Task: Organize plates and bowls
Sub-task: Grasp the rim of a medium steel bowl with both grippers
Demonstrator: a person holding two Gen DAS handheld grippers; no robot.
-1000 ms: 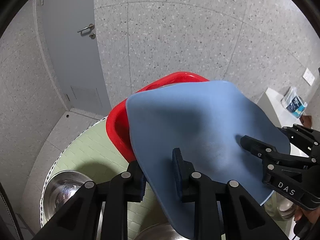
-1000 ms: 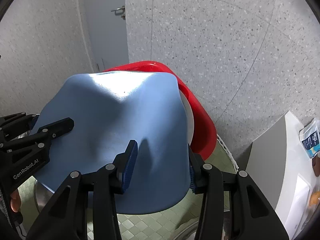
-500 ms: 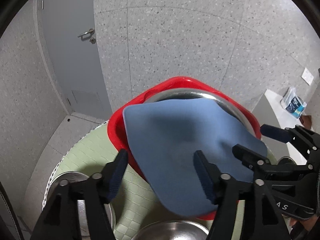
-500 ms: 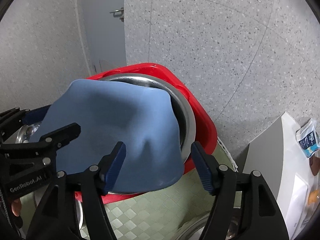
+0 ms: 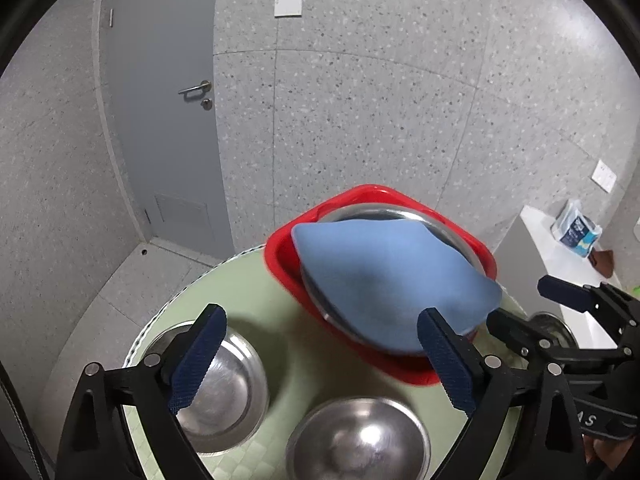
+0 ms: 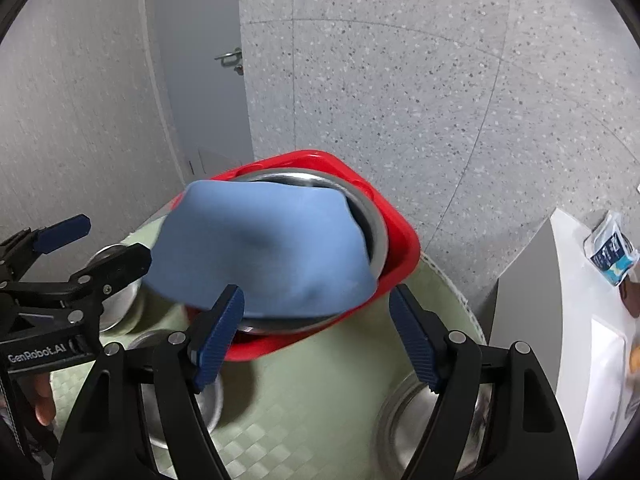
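Speckled grey walls back a round green bench. At its far side, a floppy blue mat drapes over the steel plate inside the red square basin, likely as cover. Left tool and right tool both gape wide, empty.

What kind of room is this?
Probably a small utility or dining corner indoors: speckled terrazzo-look walls, a grey door with lever handle, and a round green-topped table holding steel bowls.

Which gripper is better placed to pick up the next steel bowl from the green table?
Probably left. The left gripper is open, with two steel bowls just below its fingers; the right gripper hangs nearer the red tub.
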